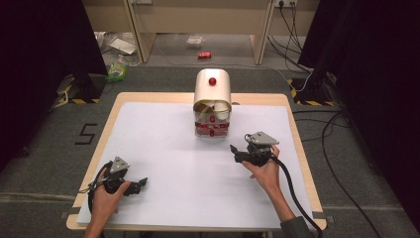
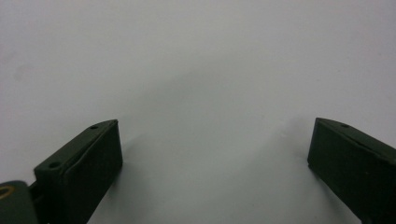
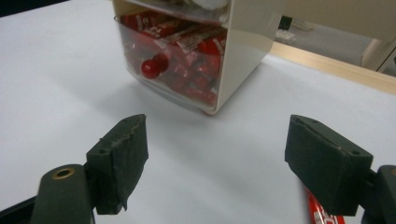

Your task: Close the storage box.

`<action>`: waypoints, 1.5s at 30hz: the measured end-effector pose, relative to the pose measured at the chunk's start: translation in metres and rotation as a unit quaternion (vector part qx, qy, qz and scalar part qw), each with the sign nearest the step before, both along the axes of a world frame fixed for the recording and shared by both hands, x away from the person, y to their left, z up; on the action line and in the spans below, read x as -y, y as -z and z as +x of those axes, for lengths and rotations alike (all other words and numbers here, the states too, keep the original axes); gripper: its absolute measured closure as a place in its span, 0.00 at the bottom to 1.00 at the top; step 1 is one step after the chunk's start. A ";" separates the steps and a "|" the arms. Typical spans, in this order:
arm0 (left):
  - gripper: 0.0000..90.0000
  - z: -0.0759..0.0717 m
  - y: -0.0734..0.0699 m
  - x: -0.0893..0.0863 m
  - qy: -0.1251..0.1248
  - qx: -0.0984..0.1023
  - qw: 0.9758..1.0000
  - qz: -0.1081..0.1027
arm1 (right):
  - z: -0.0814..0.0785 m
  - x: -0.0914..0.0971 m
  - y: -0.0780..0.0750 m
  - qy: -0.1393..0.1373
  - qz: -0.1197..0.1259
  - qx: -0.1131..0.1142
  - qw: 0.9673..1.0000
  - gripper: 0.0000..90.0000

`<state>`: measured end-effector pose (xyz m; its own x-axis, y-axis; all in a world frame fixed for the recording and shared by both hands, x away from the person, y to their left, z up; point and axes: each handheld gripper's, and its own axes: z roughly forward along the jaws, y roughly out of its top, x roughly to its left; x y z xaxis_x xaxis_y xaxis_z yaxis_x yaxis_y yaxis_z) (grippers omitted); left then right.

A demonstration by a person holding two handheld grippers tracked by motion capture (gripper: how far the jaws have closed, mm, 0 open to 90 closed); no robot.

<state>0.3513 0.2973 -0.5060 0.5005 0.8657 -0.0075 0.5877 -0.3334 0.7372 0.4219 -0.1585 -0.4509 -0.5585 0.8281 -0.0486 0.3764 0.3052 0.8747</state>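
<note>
Cream drawer box (image 1: 213, 89) upright, front facing person.

Two hand-held grippers are working over one white-covered table (image 1: 148, 129): the left gripper (image 1: 141, 182) and the right gripper (image 1: 236, 150), each showing two black jaws. One cream drawer cabinet (image 1: 213, 84) is standing at the far edge, carrying three red knobs, one on top and two on its clear drawers. One red packet (image 3: 322, 212) is lying by the right gripper.
</note>
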 end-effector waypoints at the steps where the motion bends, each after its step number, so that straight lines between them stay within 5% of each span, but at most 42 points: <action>1: 0.03 0.000 0.000 0.000 0.000 0.000 1.000 0.000 | 0.000 0.000 0.000 0.000 0.000 0.000 1.000 0.24; 45: 0.03 0.000 0.000 0.000 0.000 0.000 1.000 0.000 | -0.063 0.030 0.034 -0.022 -0.037 -0.049 0.998 0.21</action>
